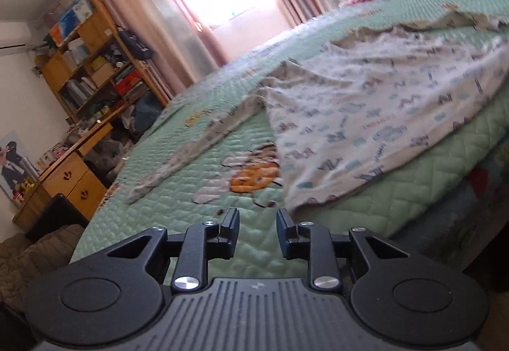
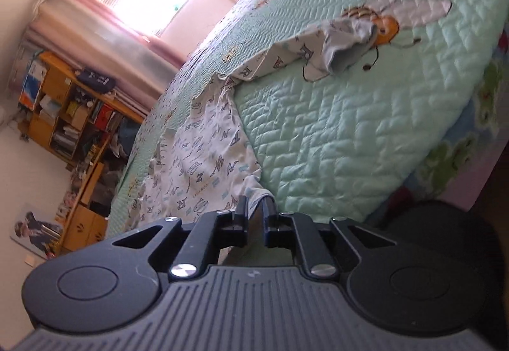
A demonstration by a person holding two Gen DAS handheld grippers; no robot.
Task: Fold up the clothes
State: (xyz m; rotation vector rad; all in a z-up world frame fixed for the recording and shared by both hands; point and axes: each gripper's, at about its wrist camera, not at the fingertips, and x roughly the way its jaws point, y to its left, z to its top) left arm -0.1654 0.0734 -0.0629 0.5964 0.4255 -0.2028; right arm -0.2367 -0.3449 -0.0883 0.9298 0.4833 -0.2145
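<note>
Clothes here meant one white letter-printed garment spread on the green quilted bed, its body near the bed's near edge, a long sleeve trailing toward the far side. The left tool hung just short of the garment's lower hem, jaws parted with only quilt showing between them. The right tool stood narrowly parted with a cloth edge lying in the gap; whether the pads pressed on it could not be told. The step looked like letting go after a fold or spread. Next would call for picking a fresh edge, likely the sleeve, and carrying it across the body.
</note>
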